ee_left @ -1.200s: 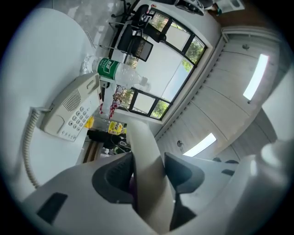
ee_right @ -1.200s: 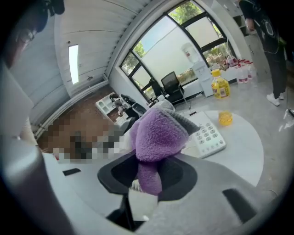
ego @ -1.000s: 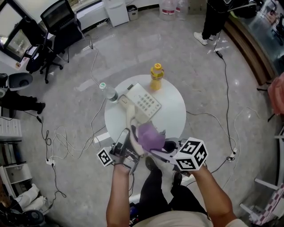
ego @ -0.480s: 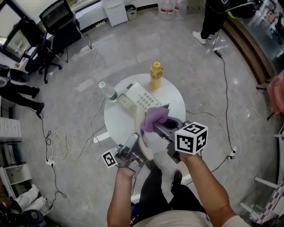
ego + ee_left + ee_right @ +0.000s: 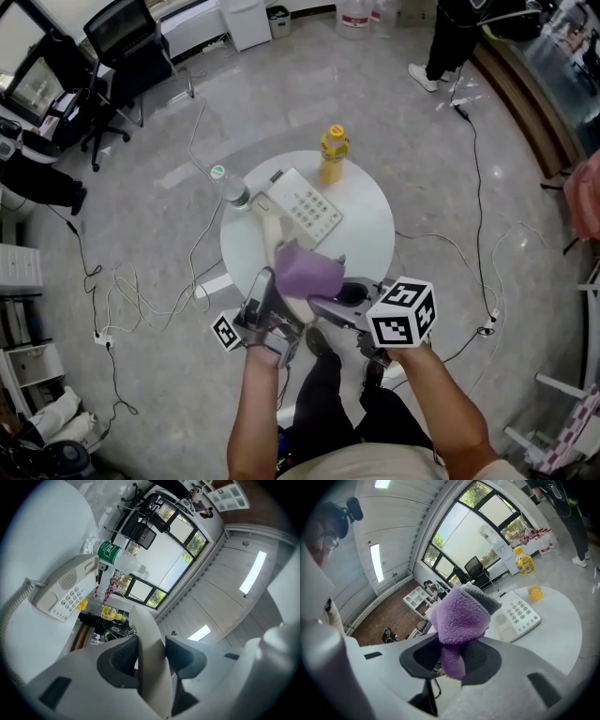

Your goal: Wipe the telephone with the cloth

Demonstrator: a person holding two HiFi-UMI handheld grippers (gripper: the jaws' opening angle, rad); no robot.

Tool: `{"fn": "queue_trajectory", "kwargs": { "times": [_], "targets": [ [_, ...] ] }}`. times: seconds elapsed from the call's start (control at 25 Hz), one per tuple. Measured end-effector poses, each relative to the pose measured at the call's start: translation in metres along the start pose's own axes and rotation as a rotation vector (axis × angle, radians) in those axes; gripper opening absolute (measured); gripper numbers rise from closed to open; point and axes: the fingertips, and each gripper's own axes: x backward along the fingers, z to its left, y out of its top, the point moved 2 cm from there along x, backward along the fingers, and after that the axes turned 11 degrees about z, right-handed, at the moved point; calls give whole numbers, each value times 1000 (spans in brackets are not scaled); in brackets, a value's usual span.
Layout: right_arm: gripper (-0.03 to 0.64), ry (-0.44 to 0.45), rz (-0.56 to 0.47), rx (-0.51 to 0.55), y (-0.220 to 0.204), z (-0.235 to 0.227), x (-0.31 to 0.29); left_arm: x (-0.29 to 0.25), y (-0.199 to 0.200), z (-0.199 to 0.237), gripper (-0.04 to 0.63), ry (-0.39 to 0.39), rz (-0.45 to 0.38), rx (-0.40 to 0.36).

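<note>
Right now the person's two grippers are raised together over the 6 o'clock edge of the round white table (image 5: 367,242). The left gripper (image 5: 269,292) has the cream handset (image 5: 272,232) clamped between its jaws. They stand part way apart, about as wide as the handset is thick, and have just been closing onto it. Seen along the jaws, both pads (image 5: 123,660) press flat on the handset's sides, and it sticks up past them at a tilt.

The right gripper (image 5: 328,302), with its marker cube (image 5: 404,315) nearest the person, pinches a purple fleece cloth (image 5: 306,272). Its jaws are drawn in tight on a narrow fold, and the rest of the cloth bunches out beyond the tips. From the head view the cloth lies across the middle of the handset, just in front of the left gripper. Whether it actually presses on the plastic I cannot tell.

The telephone base (image 5: 306,210) sits on the table toward 11 o'clock, keypad up and its cradle empty. A yellow bottle (image 5: 331,154) stands upright at the 12 o'clock edge, just beyond the base. A clear water bottle (image 5: 229,188) with a green cap is at the 10 o'clock edge, beside the base's left end.

Loose cables (image 5: 141,292) trail over the grey floor at about 8 o'clock from the table. A black office chair (image 5: 122,45) stands well off toward 10 o'clock.
</note>
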Motion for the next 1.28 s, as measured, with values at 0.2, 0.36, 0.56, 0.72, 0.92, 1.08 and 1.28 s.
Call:
{"fn": "queue_trajectory", "kwargs": {
  "times": [0.2, 0.36, 0.56, 0.72, 0.92, 1.08, 1.28],
  "targets": [
    [109, 31, 9, -35, -18, 3, 17, 1, 0, 3, 172, 1, 10, 3],
    [109, 37, 5, -44, -19, 7, 22, -3, -1, 2, 170, -13, 17, 2],
    [109, 7, -1, -26, -14, 7, 29, -13, -10, -2, 172, -25, 43, -28],
    [109, -21, 24, 11, -12, 5, 31, -29, -34, 3, 241, 32, 147, -106],
    [109, -48, 9, 4, -3, -1, 38, -44, -53, 16, 204, 126, 235, -144],
    [109, -153, -47, 24, 18, -9, 63, -46, -53, 18, 204, 267, 298, -281],
    [109, -347, -91, 172, 54, -7, 88, -54, -55, 12, 204, 437, 377, -493]
  ]
}}
